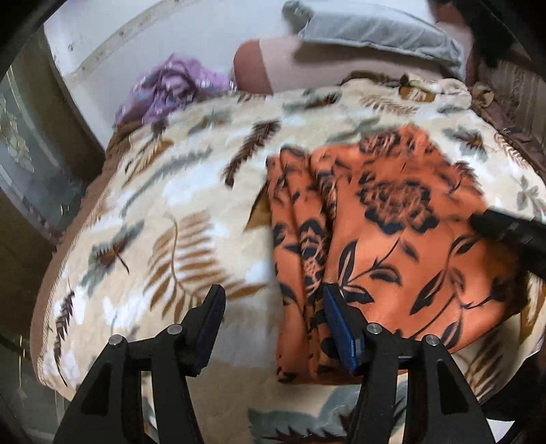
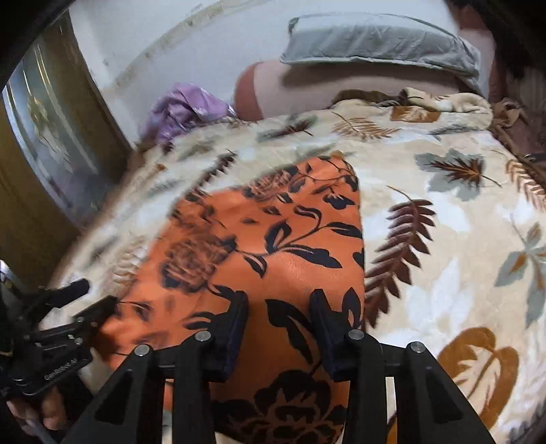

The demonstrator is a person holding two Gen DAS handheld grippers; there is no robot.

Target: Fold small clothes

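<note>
Over by the wall on the left a purple garment [image 1: 170, 88] lies bunched at the bed's far edge, next to a grey pillow [image 1: 372, 30]. A cream leaf-print blanket [image 1: 170, 191] covers the bed. The left claw [image 1: 273, 300] hangs wide open with nothing between its fingers, its right finger over the rumpled left edge of the orange floral cloth [image 1: 392, 239]. That cloth lies spread on the blanket. The right claw [image 2: 279, 304] is parted above the cloth's near end, gripping nothing.
</note>
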